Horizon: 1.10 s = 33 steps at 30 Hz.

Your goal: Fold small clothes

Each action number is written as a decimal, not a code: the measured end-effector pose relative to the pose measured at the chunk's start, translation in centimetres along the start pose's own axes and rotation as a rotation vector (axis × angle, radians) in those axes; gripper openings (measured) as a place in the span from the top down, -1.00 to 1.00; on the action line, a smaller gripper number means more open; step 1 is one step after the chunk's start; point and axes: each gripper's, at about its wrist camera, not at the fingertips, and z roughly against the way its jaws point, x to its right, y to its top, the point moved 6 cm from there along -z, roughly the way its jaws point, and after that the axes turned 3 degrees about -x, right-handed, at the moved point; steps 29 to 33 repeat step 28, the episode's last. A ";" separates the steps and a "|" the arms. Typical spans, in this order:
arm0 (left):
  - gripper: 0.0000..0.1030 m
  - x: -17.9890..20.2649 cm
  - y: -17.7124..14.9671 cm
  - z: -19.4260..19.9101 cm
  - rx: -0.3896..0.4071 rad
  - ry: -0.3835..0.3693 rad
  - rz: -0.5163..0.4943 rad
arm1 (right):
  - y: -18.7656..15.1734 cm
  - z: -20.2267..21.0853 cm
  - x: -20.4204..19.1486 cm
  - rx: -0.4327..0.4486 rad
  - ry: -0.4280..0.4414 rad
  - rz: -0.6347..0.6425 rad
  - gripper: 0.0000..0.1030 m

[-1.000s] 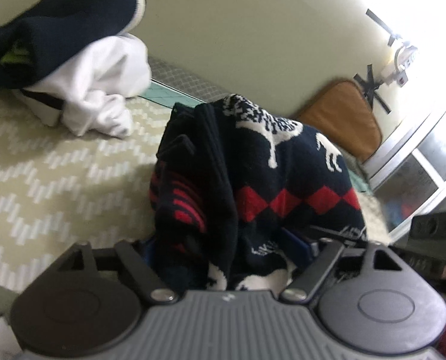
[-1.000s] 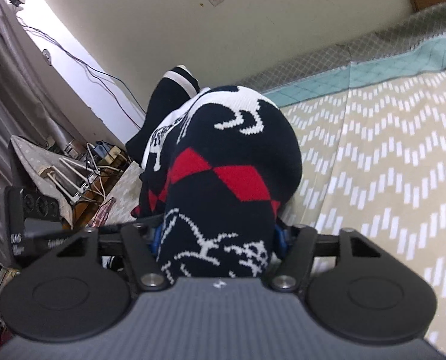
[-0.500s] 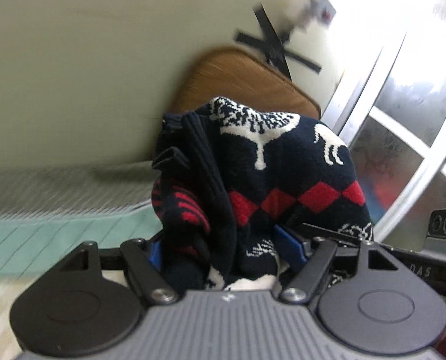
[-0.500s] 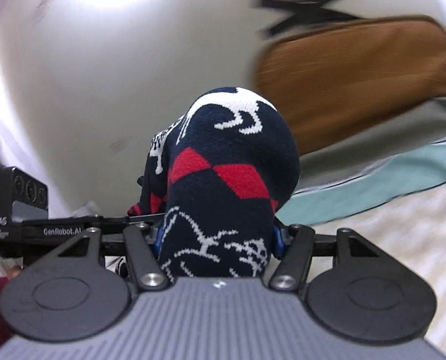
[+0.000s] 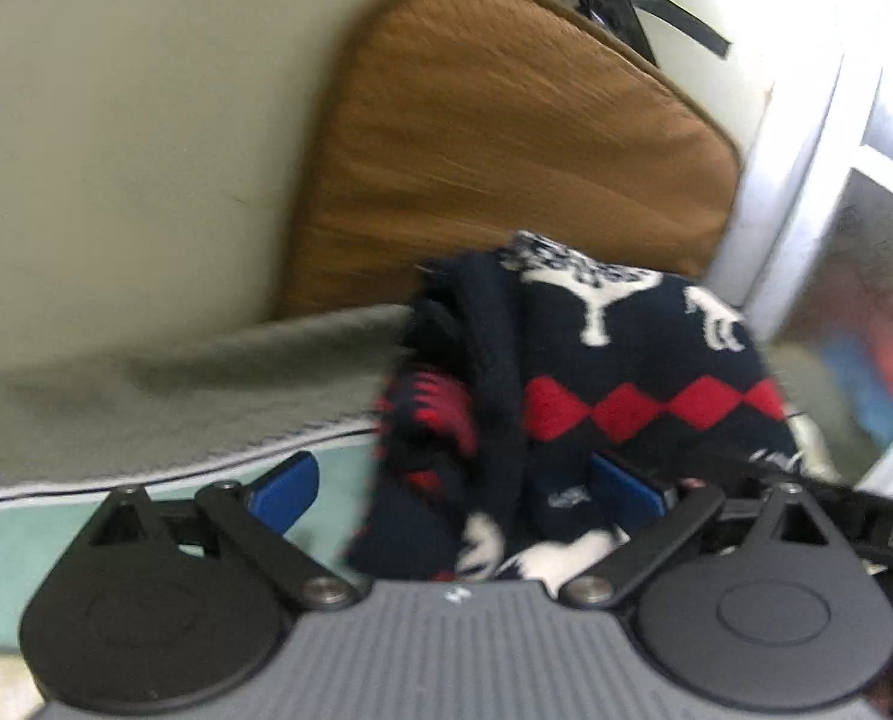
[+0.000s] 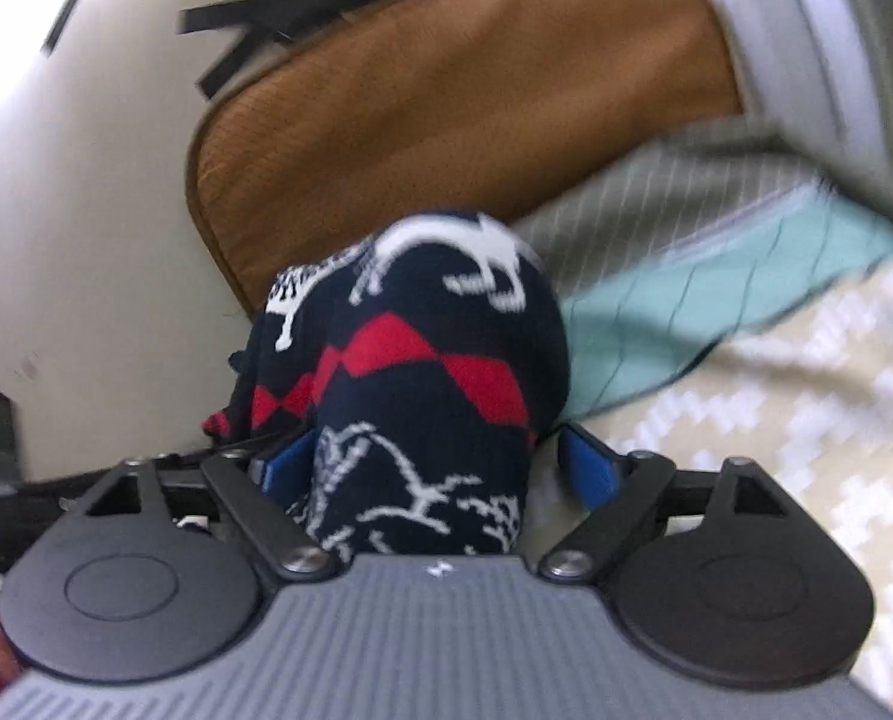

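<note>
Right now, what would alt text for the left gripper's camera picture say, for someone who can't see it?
A folded navy sweater with red diamonds and white animals sits between the opening blue fingers of the left gripper. Behind it a brown cushion leans on a pale wall.

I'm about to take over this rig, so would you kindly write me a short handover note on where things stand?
Left gripper: jaws opening; the folded navy sweater sits between them, and the left pad is clear of it.
Right gripper: jaws opening too, the same sweater between them with gaps on both sides.
The sweater is bundled and being let go near the brown cushion, above the bedspread.
Left: draw both grippers clear and check that the fold holds.
</note>
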 end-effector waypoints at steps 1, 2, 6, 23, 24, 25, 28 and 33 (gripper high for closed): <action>-0.96 -0.1 -0.4 1.1 0.011 0.058 -0.012 | 0.0 0.7 -0.3 0.021 -0.045 0.029 -0.72; -0.98 -0.1 -0.9 2.3 0.025 0.106 -0.027 | -0.2 1.5 -0.9 0.036 -0.095 0.058 -0.72; -0.99 -0.9 -3.5 7.3 0.056 0.159 -0.040 | -2.2 5.0 -2.0 0.072 -0.127 0.062 -0.72; -0.99 -0.3 -10.9 18.2 0.157 0.202 -0.127 | -14.2 13.0 -9.5 0.091 -0.126 0.042 -0.75; -0.99 -0.1 -11.0 18.5 0.158 0.197 -0.130 | -14.2 13.1 -9.3 0.090 -0.136 0.030 -0.75; -0.99 0.0 -11.2 18.8 0.159 0.196 -0.133 | -14.3 13.0 -9.0 0.078 -0.144 0.010 -0.75; -0.99 0.2 -11.7 19.2 0.155 0.216 -0.148 | -14.4 13.0 -8.7 0.069 -0.128 -0.013 -0.75; -0.99 0.2 -11.7 19.2 0.155 0.216 -0.148 | -14.4 13.0 -8.7 0.069 -0.128 -0.013 -0.75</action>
